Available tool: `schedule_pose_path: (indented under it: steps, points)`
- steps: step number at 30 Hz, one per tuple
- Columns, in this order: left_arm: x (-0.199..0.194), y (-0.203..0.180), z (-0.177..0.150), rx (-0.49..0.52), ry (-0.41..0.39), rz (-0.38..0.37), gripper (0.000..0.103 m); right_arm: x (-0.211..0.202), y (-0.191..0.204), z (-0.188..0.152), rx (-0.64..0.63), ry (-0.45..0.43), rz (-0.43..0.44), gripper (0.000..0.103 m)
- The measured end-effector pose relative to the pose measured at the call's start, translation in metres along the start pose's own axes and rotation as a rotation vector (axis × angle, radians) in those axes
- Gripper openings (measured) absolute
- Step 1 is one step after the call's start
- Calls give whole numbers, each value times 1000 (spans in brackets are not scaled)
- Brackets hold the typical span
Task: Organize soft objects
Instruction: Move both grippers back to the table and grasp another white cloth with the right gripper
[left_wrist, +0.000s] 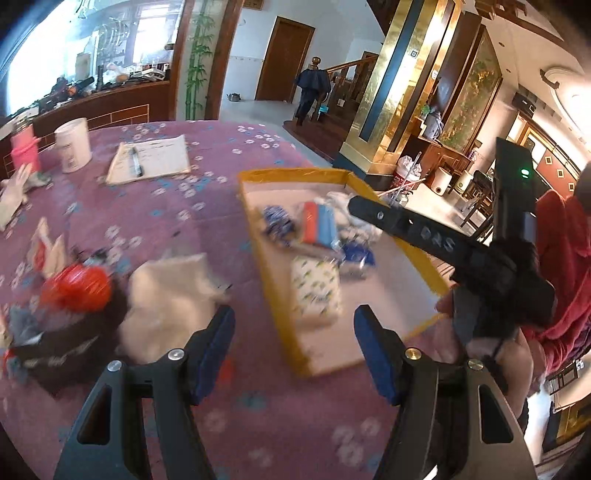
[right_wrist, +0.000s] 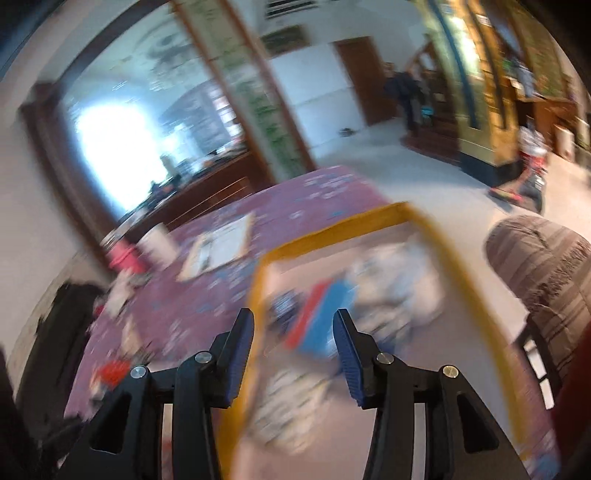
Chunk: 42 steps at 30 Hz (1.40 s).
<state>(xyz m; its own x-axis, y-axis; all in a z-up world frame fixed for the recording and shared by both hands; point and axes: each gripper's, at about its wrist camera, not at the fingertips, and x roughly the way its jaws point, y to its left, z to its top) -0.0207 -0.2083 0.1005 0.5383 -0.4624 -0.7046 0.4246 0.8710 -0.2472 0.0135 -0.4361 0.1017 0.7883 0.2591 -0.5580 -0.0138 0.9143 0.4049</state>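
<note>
Left wrist view: your left gripper (left_wrist: 294, 343) hangs over the worktop (left_wrist: 207, 221), fingers (left_wrist: 218, 343) parted to a middling gap, nothing between them. Purple flowered cloth covers the worktop. Ahead to the right, a yellow-rimmed tray (left_wrist: 255, 236) holds soft things: a patterned white pack (left_wrist: 316, 291) nearest, a red-and-blue pack (left_wrist: 319, 225) behind it, blue-and-white bundles on either side, white cloth at the far end. Left of the tray lie a cream cloth (left_wrist: 170, 295), a red ball (left_wrist: 75, 288) on a dark cloth (left_wrist: 70, 343), and more small items, blurred. Far left: white cup (left_wrist: 74, 146), pink bottle (left_wrist: 25, 149), notepad with pen (left_wrist: 151, 158). Your right gripper's body (left_wrist: 461, 254) crosses above the tray's right rim, a hand (left_wrist: 509, 350) beneath it. Right wrist view, heavily blurred: your right gripper (right_wrist: 293, 350) is over the tray's (right_wrist: 332, 229) near end, fingers (right_wrist: 349, 354) partly spread and empty, the red-and-blue pack (right_wrist: 325, 314) below between them, untouched.
</note>
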Motion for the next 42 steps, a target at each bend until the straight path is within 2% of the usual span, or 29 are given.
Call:
schedule_pose_path:
  steps: [5,10,15,17,18,20,22,23,26,29,30,31,32,34,36,39,42]
  points:
    - [-33,41,-35,-41,-37,32,66,2,51,-44,-81,64,100,48]
    - [-56,103,-71,-125,-59,97,67,26,94,-76,-133,198,221,48]
    - [-58,167,-95,-251,-58,150,67,54,114,-89,-143,292,230,50]
    - [-56,184,-103,-283,-66,182,67,65,120,-89,-162,293,189,52]
    - [-57,193,-105,-320,-64,134,67,69,121,-88,-166,292,174,52]
    - [-64,198,-106,-328,-123,69,67,75,123,-85,-160,297,183,55]
    - [-64,200,-103,-319,-140,60,67,75,132,-84,-205,294,173,72]
    - [-62,201,-102,-322,-131,37,67,74,137,-84,-239,292,167,77]
    - [-58,203,-101,-326,-114,17,67,84,159,-87,-371,270,112,79]
    - [-60,197,-100,-312,-122,20,67,103,164,-93,-417,309,93,79]
    - [-60,195,-101,-304,-124,21,67,111,160,-97,-396,327,106,71]
    - [-60,195,-101,-301,-125,23,67,113,157,-99,-379,333,113,39]
    - [-60,195,-102,-301,-125,25,67,118,154,-102,-363,354,116,27]
    - [-60,196,-101,-308,-123,17,67,114,148,-104,-349,354,135,17]
    - [-58,199,-101,-322,-120,17,67,99,145,-100,-344,291,155,16]
    - [-56,202,-101,-341,-111,11,67,64,140,-92,-341,122,213,17]
    - [-57,205,-102,-357,-112,26,67,45,131,-85,-301,29,280,17]
